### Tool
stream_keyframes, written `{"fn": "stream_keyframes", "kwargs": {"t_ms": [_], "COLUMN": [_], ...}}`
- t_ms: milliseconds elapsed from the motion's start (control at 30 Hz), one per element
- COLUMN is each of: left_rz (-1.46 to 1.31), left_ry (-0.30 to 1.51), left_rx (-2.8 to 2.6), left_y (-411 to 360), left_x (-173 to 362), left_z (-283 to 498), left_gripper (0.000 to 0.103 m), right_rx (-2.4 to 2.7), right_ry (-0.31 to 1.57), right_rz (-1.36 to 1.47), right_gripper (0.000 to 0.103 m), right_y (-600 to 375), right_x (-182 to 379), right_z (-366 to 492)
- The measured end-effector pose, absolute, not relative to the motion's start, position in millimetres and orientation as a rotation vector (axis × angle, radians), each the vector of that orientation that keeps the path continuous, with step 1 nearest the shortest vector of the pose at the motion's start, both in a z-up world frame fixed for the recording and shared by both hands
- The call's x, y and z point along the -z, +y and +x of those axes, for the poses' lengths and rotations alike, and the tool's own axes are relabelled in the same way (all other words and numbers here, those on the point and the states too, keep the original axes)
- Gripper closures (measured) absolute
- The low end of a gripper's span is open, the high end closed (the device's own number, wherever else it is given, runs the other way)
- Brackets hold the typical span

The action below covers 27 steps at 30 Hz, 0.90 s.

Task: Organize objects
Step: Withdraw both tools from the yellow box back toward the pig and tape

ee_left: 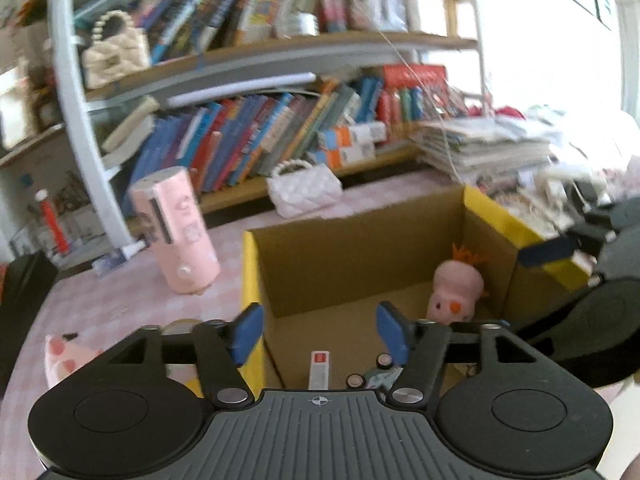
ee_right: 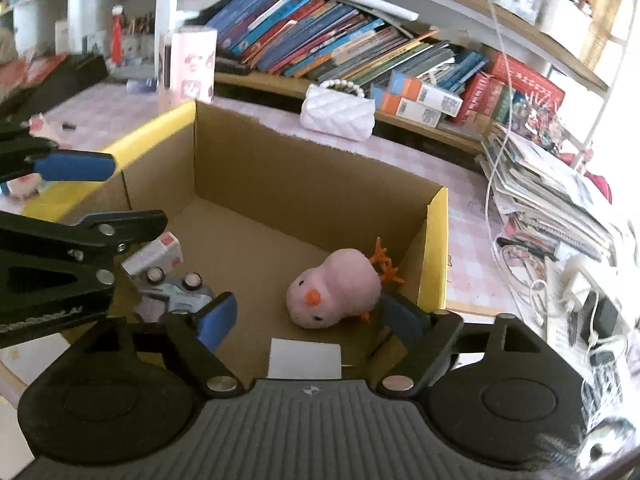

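Both grippers hang over the cardboard box (ee_right: 304,176), jaws apart and holding nothing: the left gripper (ee_left: 320,332) above a small white carton (ee_left: 319,369) and batteries (ee_left: 370,370), the right gripper (ee_right: 308,316) just short of the pink plush chick (ee_right: 334,290). Only the right view shows a white card (ee_right: 306,358) under its jaws. Beyond the box lies a white quilted purse (ee_right: 338,114).
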<state>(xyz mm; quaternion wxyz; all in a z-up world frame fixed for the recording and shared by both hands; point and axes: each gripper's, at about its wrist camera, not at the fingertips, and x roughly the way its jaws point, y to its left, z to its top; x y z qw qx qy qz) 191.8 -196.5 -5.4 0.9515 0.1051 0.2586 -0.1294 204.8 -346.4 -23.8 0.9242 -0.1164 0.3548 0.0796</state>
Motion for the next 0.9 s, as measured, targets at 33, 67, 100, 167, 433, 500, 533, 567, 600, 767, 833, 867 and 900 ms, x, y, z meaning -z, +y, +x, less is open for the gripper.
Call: {"fn": "stream_keyframes", "kwargs": {"t_ms": [33,67,100,167,433,500,533,567,600,767,833,867,900], "left_rz": [0.195,0.182,0.168,0.146,0.112,0.108,0.106,0.105,0.104,0.120,0.124,0.121,0.112], "left_ry": [0.516,0.508,0.496,0.470,0.435,0.447,0.454,0.459,0.462,0.498,0.524,0.541,0.564], "left_rx": [0.257,0.254,0.248,0.239,0.244,0.245,0.248,0.250,0.250,0.227,0.214,0.206,0.199], "left_y": [-193.0,-190.4,-187.7,-181.6,-159.9,-154.0,-150.8,-147.6,-144.3,-125.6,-117.8,-114.0,-110.2], "left_x": [2.2,-0.7,-3.8,-9.2,-16.6,-14.4,-13.1,-12.0,-10.7,-3.4,0.9,3.8,7.1], "left_z": [187.2,183.7,179.2,169.1,134.0,125.5,121.7,117.8,114.1,97.2,91.4,88.6,86.4], "left_gripper": [0.031,0.030,0.027,0.022,0.018,0.018,0.018,0.018,0.018,0.018,0.017,0.017,0.017], "right_rx": [-0.159,-0.155,-0.150,-0.135,-0.004,0.029,0.045,0.059,0.069,0.097,0.102,0.105,0.108], "right_ry": [0.715,0.702,0.686,0.650,0.522,0.509,0.501,0.496,0.496,0.545,0.580,0.595,0.613], "right_rz": [-0.232,-0.226,-0.218,-0.205,-0.137,-0.114,-0.104,-0.094,-0.085,-0.019,0.009,0.023,0.033], "right_gripper": [0.020,0.020,0.020,0.020,0.021,0.021,0.021,0.021,0.021,0.021,0.021,0.021,0.021], "right_y": [-345.0,-343.7,-342.2,-339.5,-334.7,-333.7,-332.8,-331.5,-330.2,-317.9,-311.3,-308.2,-304.3], "right_x": [21.4,19.0,16.2,10.5,-4.5,-5.3,-5.5,-5.3,-5.2,2.4,7.4,10.0,13.0], "right_z": [201.0,197.6,193.2,183.3,141.0,130.9,124.9,119.2,114.2,94.1,88.6,85.5,82.8]}}
